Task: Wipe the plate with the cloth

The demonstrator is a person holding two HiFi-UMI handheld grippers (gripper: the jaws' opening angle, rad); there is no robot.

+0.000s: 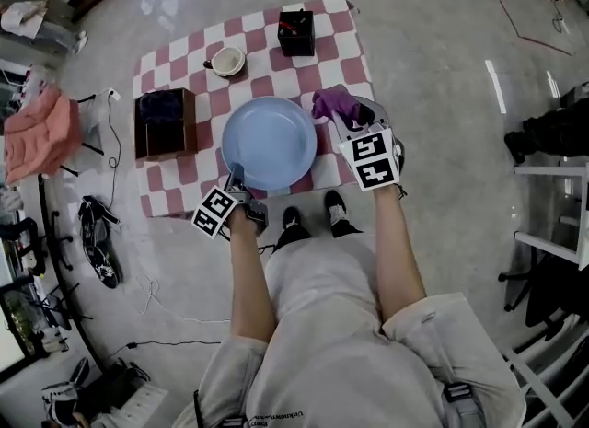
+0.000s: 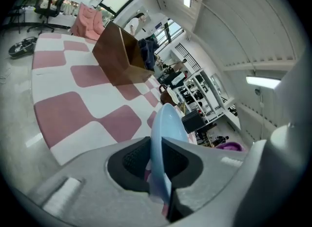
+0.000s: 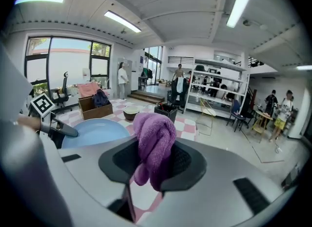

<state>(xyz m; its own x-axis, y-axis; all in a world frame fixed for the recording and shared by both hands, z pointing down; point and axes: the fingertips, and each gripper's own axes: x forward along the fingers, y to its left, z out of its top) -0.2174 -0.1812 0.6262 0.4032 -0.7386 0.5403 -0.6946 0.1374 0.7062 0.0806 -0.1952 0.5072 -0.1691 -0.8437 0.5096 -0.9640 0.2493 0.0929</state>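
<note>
Head view: round light-blue plate [image 1: 269, 143] is gripped at its near rim by left gripper [image 1: 236, 178] fingers; bunched purple cloth [image 1: 331, 102] is clamped in right gripper [image 1: 344, 121] fingers.

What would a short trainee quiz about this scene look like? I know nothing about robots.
1. True or false: the right gripper has its fingers shut on a purple cloth.
2. Pick one: the left gripper is shut on A) the rim of the blue plate, B) the bowl, C) the black box.
3. Fill the blank: under the plate lies a pink-and-white checkered ____.

Key: 1 true; 2 A; 3 mat.
</note>
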